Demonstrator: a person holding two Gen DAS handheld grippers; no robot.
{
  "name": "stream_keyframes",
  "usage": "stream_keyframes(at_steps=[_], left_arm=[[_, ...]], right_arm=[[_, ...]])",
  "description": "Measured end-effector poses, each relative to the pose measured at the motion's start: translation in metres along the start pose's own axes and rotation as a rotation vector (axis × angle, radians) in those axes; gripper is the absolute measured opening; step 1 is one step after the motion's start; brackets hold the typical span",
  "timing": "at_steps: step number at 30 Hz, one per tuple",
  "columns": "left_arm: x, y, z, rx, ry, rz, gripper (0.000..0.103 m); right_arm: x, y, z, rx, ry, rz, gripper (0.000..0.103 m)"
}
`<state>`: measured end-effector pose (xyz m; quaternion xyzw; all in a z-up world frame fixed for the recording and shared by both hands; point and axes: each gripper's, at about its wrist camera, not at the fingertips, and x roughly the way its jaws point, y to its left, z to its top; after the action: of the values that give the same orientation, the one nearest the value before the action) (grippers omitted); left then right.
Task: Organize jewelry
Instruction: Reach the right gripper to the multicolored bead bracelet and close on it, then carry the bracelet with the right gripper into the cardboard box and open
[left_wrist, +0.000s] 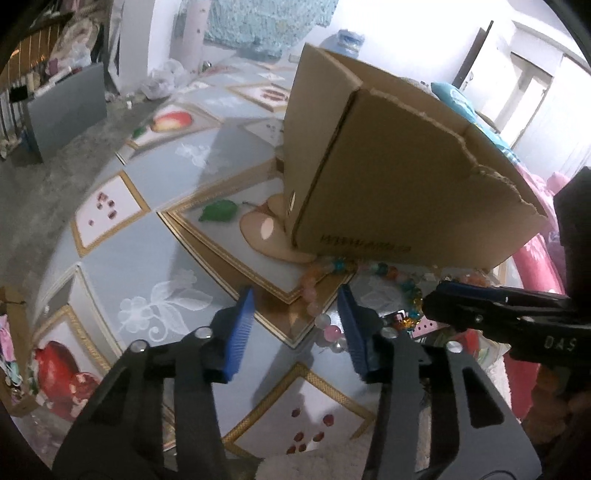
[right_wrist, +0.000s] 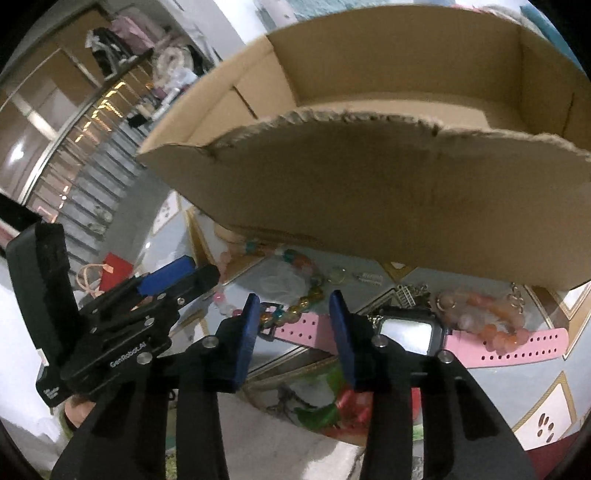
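Note:
A heap of jewelry lies on the patterned tablecloth (left_wrist: 122, 266) in front of an open cardboard box (left_wrist: 388, 166) (right_wrist: 369, 195). A pink-strapped digital watch (right_wrist: 406, 332) lies flat, with an orange bead bracelet (right_wrist: 491, 325) over its right strap. A string of mixed coloured beads (right_wrist: 306, 301) and a silver chain charm (right_wrist: 406, 295) are beside it. My right gripper (right_wrist: 293, 295) hovers open over the watch's left strap, its pads not touching it. My left gripper (left_wrist: 296, 291) stands open, with a pastel bead bracelet (left_wrist: 314, 291) near its right pad.
The box's torn front wall stands just beyond the jewelry. The left gripper (right_wrist: 177, 280) and the right gripper (left_wrist: 443, 295) are close side by side. A grey panel (left_wrist: 66, 110) and clutter lie on the floor beyond the table; pink fabric (left_wrist: 535, 273) is at the right.

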<state>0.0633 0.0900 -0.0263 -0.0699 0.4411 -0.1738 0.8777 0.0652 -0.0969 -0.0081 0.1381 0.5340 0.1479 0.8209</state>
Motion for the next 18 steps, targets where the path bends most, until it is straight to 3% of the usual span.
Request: stream_keyframes(at_steps=[5, 11, 16, 18], left_arm=[[0.005, 0.001, 0.002, 0.014, -0.005, -0.037, 0.035], [0.013, -0.004, 0.009, 0.062, 0.020, -0.039, 0.016], [0.015, -0.015, 0.008, 0.129, 0.027, 0.000, 0.011], [0.016, -0.019, 0.007, 0.150, 0.023, 0.019, 0.008]], right_arm=[[0.017, 0.008, 0.008, 0.010, 0.035, -0.049, 0.038], [0.023, 0.016, 0.013, 0.015, 0.055, -0.108, 0.033], [0.030, 0.022, 0.014, -0.008, 0.060, -0.152, 0.013], [0.032, 0.024, 0.013, -0.008, 0.063, -0.137, 0.010]])
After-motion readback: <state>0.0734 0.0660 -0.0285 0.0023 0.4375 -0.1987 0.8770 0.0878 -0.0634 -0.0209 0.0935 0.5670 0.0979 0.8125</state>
